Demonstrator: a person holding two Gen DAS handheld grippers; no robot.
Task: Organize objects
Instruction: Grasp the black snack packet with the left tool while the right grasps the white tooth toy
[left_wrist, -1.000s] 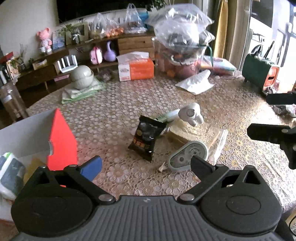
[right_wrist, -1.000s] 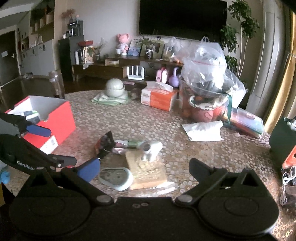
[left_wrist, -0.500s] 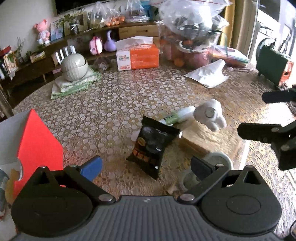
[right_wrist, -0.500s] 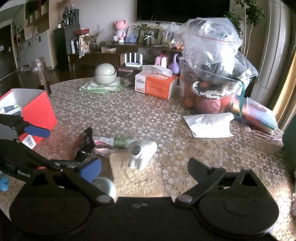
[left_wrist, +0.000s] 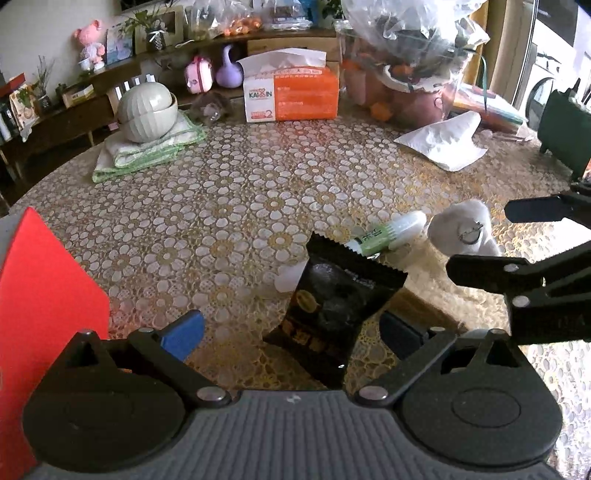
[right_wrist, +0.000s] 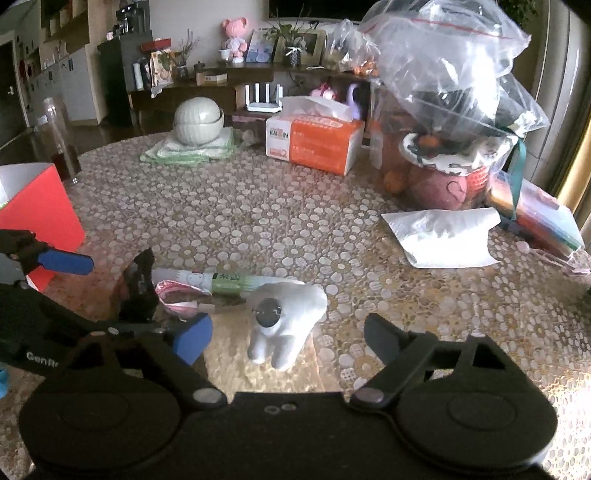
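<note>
Left wrist | one black packet (left_wrist: 334, 314) between wide-open left tongs (left_wrist: 291, 330) | right tongs (right_wrist: 290, 338) wide-open, empty

The worktop (left_wrist: 258, 192) wears a gold cloth patterned with white flowers. The snack packet (left_wrist: 334, 314) is black with gold print, the box (left_wrist: 44, 306) red, the tissue box (left_wrist: 291, 94) orange and white, the tooth-shaped figure (right_wrist: 286, 325) white.
</note>
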